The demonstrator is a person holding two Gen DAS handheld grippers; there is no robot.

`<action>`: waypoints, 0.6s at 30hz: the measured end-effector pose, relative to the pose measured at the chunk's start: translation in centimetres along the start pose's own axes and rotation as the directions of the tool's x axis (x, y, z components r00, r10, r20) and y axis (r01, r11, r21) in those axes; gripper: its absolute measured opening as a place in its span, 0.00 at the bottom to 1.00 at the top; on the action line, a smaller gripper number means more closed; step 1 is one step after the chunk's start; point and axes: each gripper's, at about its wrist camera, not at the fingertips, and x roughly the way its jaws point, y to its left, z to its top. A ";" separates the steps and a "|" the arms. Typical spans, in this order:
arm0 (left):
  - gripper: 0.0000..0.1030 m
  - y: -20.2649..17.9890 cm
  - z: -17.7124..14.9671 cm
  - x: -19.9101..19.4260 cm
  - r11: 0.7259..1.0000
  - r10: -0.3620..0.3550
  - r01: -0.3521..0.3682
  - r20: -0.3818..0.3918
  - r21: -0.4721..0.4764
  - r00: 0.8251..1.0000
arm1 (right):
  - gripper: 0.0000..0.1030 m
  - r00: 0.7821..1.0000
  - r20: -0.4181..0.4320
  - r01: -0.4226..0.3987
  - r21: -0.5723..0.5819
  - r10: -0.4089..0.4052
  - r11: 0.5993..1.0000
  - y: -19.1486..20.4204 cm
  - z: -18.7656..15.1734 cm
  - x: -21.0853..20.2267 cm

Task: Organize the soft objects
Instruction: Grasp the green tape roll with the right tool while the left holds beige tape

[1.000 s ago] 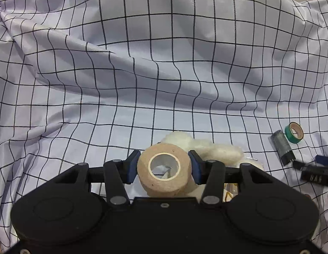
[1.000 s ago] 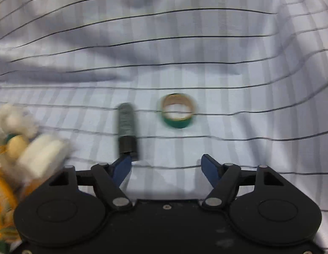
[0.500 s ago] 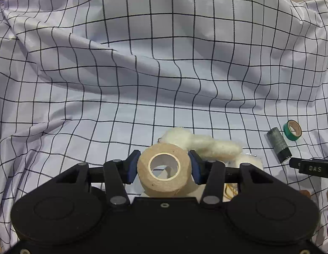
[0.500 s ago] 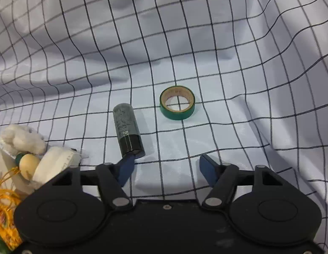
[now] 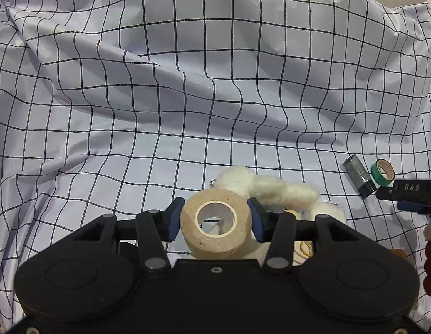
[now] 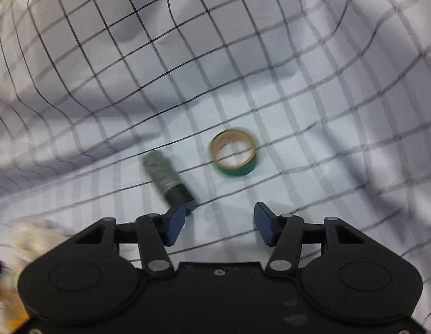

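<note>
Rumpled grid-checked cloth (image 5: 187, 55) underneath

The left hand-held gripper (image 5: 215, 219) tilts downward, its blue pads (image 5: 175, 219) pressed against both sides of a roll of beige tape (image 5: 215, 232) held off the cloth. The right hand-held gripper (image 6: 219, 224) also tilts down, its jaws apart with nothing between them, and they have just been closing.

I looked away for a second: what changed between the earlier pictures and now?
The right gripper rolled, tilting its view, and its jaws have just been closing on nothing. The grey cylinder and green tape ring lie unmoved on the checked cloth. The left gripper stays clamped on the beige bandage roll.
</note>
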 end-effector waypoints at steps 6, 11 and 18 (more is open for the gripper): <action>0.47 0.4 -0.2 -0.5 1.000 -0.001 0.001 0.008 0.001 1.000 | 0.61 0.984 -0.124 -0.108 0.160 0.128 0.981 1.7 1.6 0.7; 0.47 0.9 -0.5 -1.0 1.000 -0.011 0.011 0.019 -0.001 1.000 | 0.61 0.982 -0.154 -0.082 0.181 0.110 0.980 3.2 2.2 1.9; 0.47 1.7 -0.8 -0.9 1.000 -0.021 0.021 0.019 -0.010 1.000 | 0.62 0.982 -0.146 -0.088 0.201 0.119 0.976 5.2 3.4 3.2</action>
